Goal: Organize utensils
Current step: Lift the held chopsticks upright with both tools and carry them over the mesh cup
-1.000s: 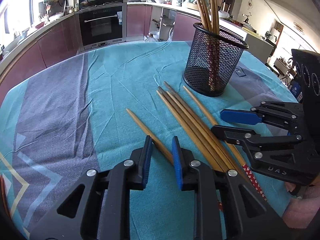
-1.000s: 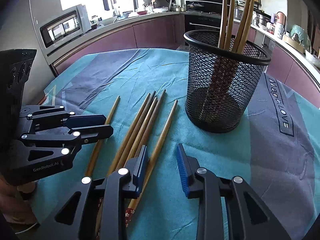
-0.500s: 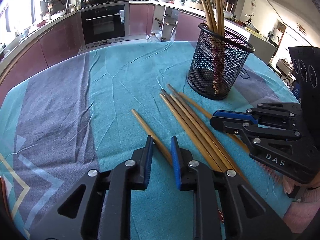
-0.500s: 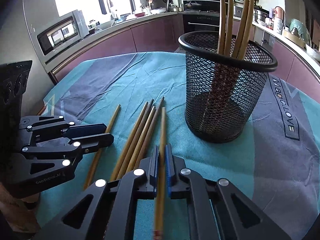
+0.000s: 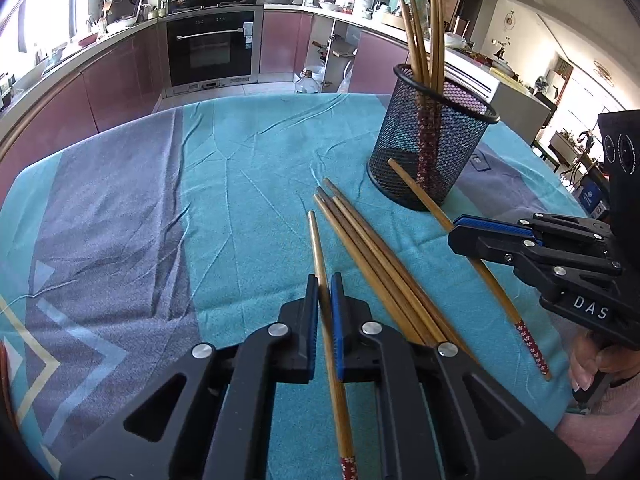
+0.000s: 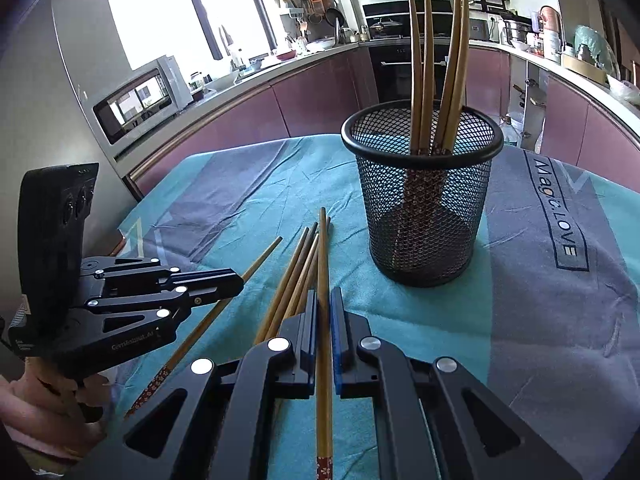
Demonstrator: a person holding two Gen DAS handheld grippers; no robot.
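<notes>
Each tool has one chopstick pinched right now. The left tool (image 5: 325, 304) is closing on a single chopstick (image 5: 318, 248) with the stick squarely between its blue pads, tip aimed roughly at the mesh cup (image 5: 430, 148). The right tool (image 6: 324, 316) is clamped tight on another chopstick (image 6: 322, 264), whose tip sits just short of the cup's base and looks lifted a bit off the cloth, though I can't say for sure.

A loose bundle of chopsticks (image 5: 376, 256) lies on the teal cloth (image 5: 248, 168) over the tabletop, between the two held sticks and just in front of the cup. Several more chopsticks (image 6: 436, 64) stand in the cup already, leaning against its rim.

Handling-wise these look like thin, stiff, light bamboo sticks, smooth enough to roll or swivel in a two-pad grip. Both are held partway along, nearer the patterned handle end. My guess is that's fine for carrying, but the long free end will swing, so tipping each one upright over the cup needs a slow wrist. The cup also looks light enough to tip if a stick knocks its rim.
</notes>
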